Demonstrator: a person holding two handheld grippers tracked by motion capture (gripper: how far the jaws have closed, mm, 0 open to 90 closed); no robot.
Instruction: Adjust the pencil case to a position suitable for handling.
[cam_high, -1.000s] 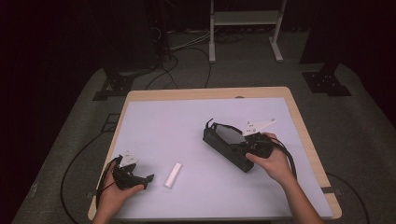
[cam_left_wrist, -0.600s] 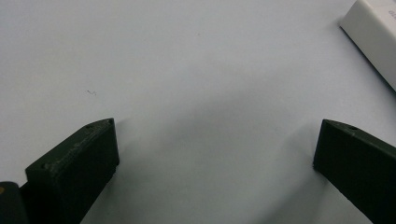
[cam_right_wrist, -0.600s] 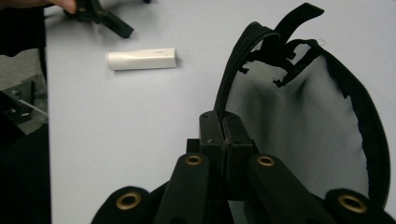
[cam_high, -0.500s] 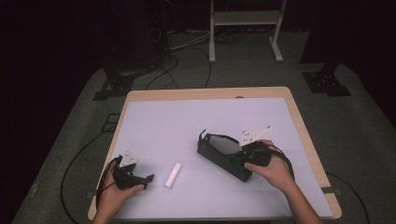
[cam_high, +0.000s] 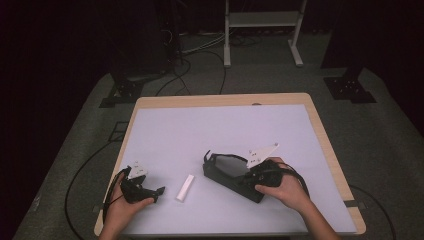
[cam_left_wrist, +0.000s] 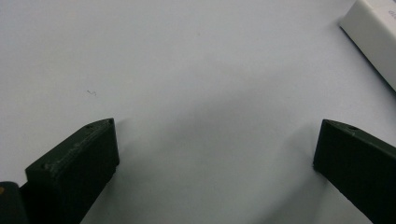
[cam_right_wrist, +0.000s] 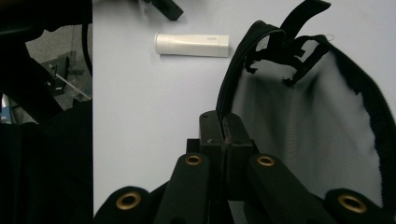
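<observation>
On the pale tabletop (cam_high: 220, 130) a black pouch (cam_high: 231, 175) lies toward the near right part, angled so that one end points to the near edge and the other toward the middle. Its zipped rim is open and a short strap loops up at its far-left end. In the right gripper view the pouch's mesh-like inner wall (cam_right_wrist: 308, 121) shows, with the zipper edge running up from the jaws.

The right gripper (cam_right_wrist: 226, 135) is clamped on that zipper rim: its jaws stand pressed together with the black fabric edge pinched between them. From above, the person's right hand (cam_high: 287, 187) wraps the gripper's body at the near-right end of the pouch, a grey three-cornered plate (cam_high: 261, 154) standing above it.

A small white tube (cam_high: 184, 187) lies flat on the tabletop between the two hands, just left of the pouch and apart from it. In the right gripper view it lies crosswise beyond the pouch rim.

The left gripper (cam_high: 159, 190) rests low near the near-left corner of the tabletop, held by the left hand (cam_high: 125, 205). Its jaws stand wide apart with only bare tabletop between them; in the left gripper view one end of the white tube shows at the upper right, beyond the jaws and not touching them.
</observation>
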